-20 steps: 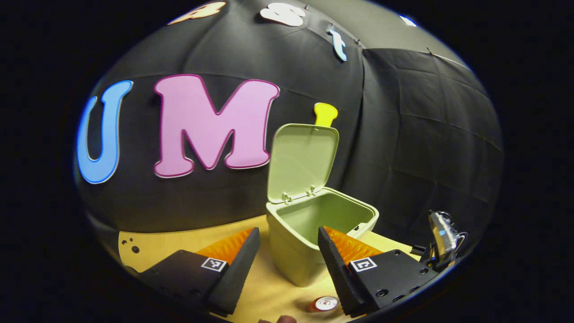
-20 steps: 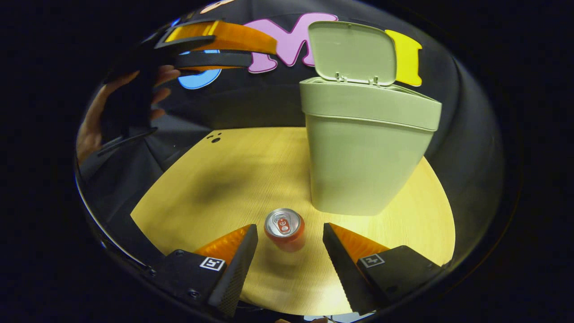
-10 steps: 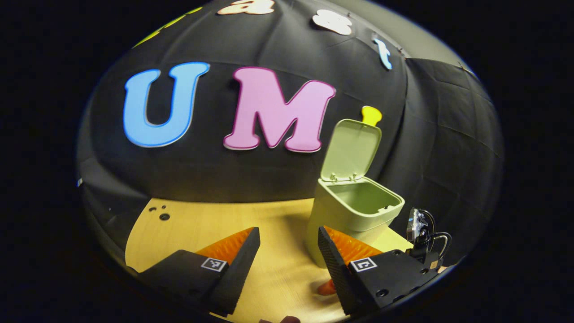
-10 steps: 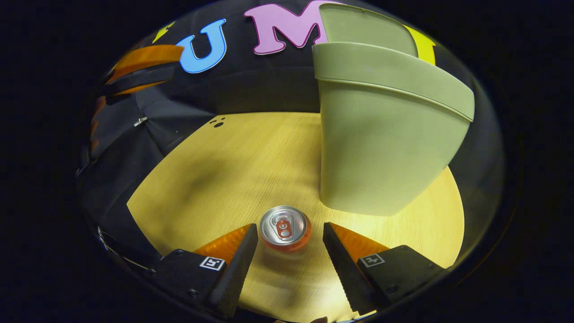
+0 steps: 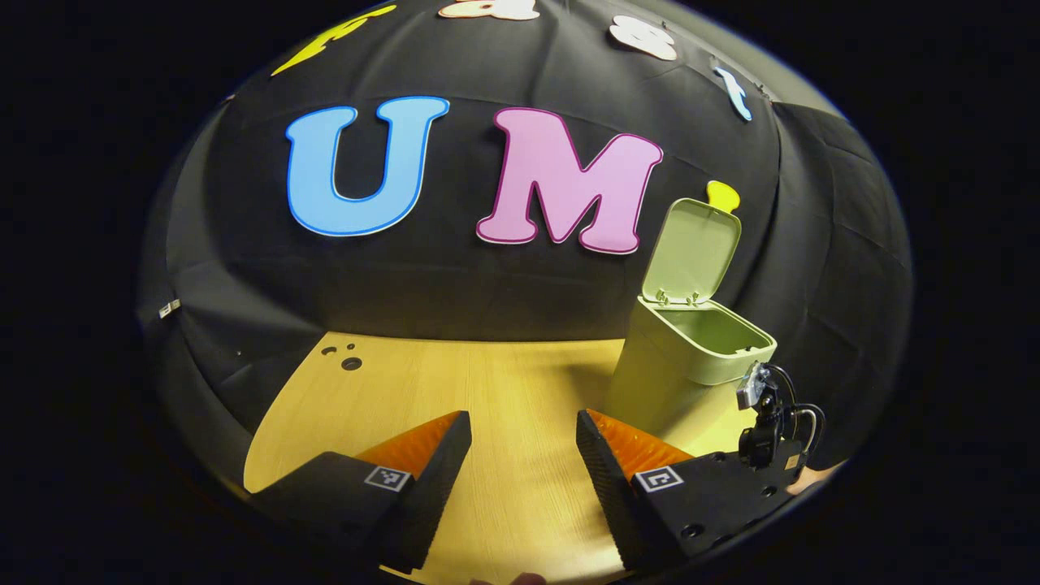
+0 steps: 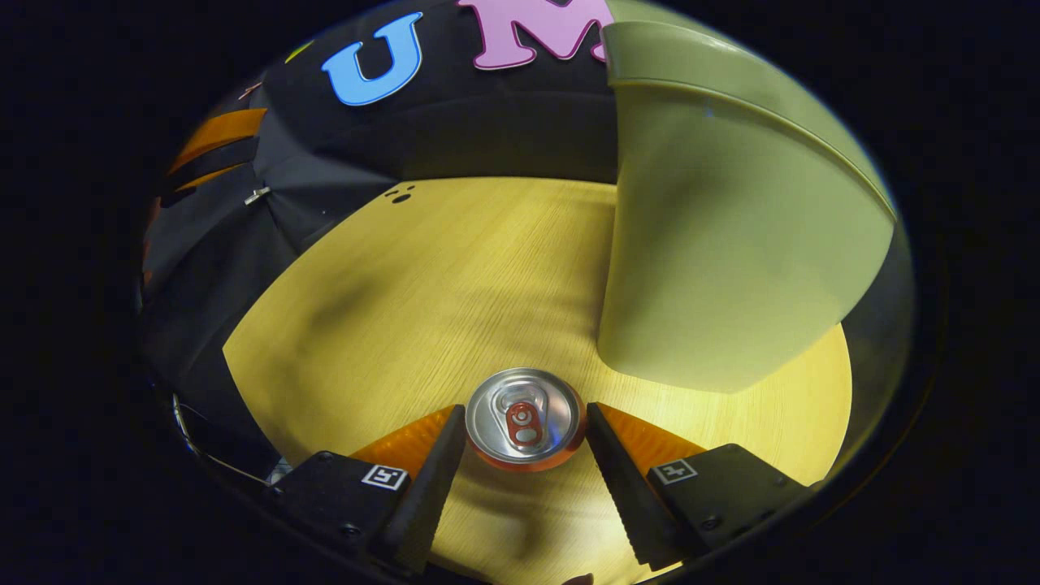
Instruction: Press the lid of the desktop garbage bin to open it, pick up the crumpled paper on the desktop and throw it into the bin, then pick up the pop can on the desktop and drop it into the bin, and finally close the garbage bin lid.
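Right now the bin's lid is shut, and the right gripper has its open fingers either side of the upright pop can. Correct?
Not quite. The lid stands open above the bin, as the left gripper view shows. The rest holds: the right gripper is open around the upright pop can.

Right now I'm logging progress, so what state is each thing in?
Garbage bin: lid open, upright.
Pop can: upright on the table, between the jaws, not clearly gripped.
Right gripper: open around the can.
Left gripper: open, holding nothing.
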`<state>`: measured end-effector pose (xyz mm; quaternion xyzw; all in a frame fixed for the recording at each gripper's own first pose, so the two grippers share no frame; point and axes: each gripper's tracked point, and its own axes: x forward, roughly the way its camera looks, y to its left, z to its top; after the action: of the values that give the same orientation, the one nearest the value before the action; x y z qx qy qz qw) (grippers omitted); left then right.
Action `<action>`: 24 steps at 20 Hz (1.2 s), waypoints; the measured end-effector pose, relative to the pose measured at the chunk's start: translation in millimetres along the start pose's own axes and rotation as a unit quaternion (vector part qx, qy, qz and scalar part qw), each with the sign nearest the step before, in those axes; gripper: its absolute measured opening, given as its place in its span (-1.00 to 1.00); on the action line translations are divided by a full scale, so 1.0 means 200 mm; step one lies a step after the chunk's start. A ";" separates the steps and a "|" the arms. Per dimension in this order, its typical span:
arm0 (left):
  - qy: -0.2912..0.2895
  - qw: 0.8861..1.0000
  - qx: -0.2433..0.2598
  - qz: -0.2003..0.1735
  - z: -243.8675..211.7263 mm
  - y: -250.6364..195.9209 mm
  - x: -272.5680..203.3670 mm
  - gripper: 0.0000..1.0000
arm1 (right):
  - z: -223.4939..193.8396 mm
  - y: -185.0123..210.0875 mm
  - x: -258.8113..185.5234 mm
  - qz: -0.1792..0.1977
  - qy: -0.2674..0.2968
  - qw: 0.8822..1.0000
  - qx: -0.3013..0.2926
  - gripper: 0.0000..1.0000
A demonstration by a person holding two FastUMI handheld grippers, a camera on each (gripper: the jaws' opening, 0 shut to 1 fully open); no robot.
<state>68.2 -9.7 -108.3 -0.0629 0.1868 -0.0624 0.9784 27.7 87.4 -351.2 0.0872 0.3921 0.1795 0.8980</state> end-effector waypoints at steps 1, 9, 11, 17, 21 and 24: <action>0.003 1.000 -0.001 0.002 -0.01 0.01 0.00 0.70 | -0.01 -0.01 0.02 -0.007 0.005 1.000 -0.006 0.85; 0.016 1.000 0.002 -0.003 -0.06 0.00 0.01 0.70 | 0.10 -0.03 -0.04 -0.030 -0.021 0.999 -0.037 0.67; 0.015 1.000 0.006 -0.007 -0.06 -0.02 0.01 0.70 | 0.18 -0.03 -0.10 -0.027 -0.038 0.998 -0.031 0.68; 0.012 1.000 0.010 -0.023 -0.06 -0.07 0.02 0.70 | 0.43 -0.01 -0.47 -0.028 -0.101 0.994 -0.007 0.66; 0.015 0.999 0.011 -0.033 -0.08 -0.10 0.02 0.70 | 0.64 -0.02 -0.72 -0.032 -0.141 0.990 -0.004 0.66; 0.016 0.999 0.012 -0.041 -0.08 -0.13 0.03 0.70 | 0.78 -0.06 -0.86 -0.040 -0.161 0.986 0.006 0.65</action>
<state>65.3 -37.7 -121.9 -0.0574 0.1993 -0.1054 0.9726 36.7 7.4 -133.2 0.1046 0.2470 0.1252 0.9552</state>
